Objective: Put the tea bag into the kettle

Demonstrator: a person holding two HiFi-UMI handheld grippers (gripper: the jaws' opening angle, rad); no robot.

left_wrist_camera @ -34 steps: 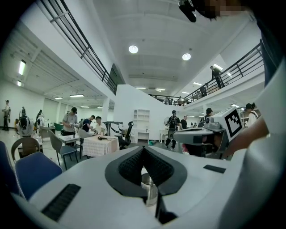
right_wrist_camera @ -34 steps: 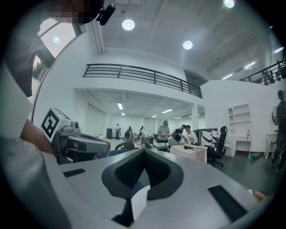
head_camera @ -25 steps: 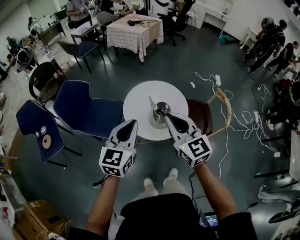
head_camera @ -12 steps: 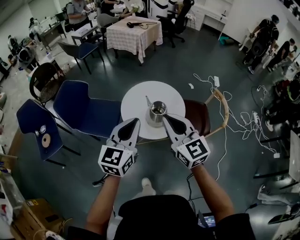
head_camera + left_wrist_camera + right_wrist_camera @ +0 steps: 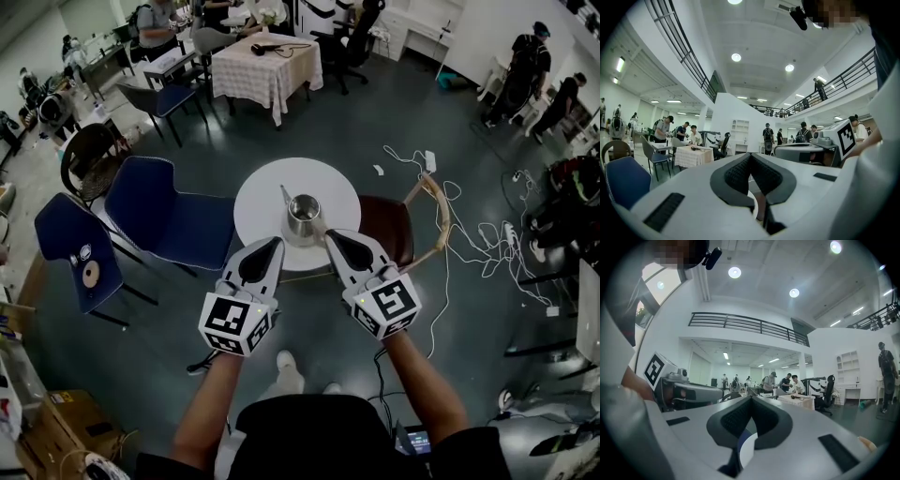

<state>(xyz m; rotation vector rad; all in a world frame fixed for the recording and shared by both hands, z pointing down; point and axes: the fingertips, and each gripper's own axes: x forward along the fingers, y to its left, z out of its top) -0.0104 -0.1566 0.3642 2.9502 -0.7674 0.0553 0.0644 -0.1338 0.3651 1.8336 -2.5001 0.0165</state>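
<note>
Ahead, the open-topped kettle (image 5: 302,217) stands on the round table (image 5: 258,200), contents unclear.

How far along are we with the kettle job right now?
Done: unclear. No tea bag shows anywhere, and the kettle is too small in the head view to see inside. In hand: nothing; the left gripper and right gripper are both shut and empty, near the round table. Left: everything, if the bag isn't already inside.

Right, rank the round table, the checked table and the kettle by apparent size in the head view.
1. Round table.
2. Checked table, slightly smaller-looking, though it stands farther off, so true size is unsure.
3. Kettle, clearly smallest.
</note>
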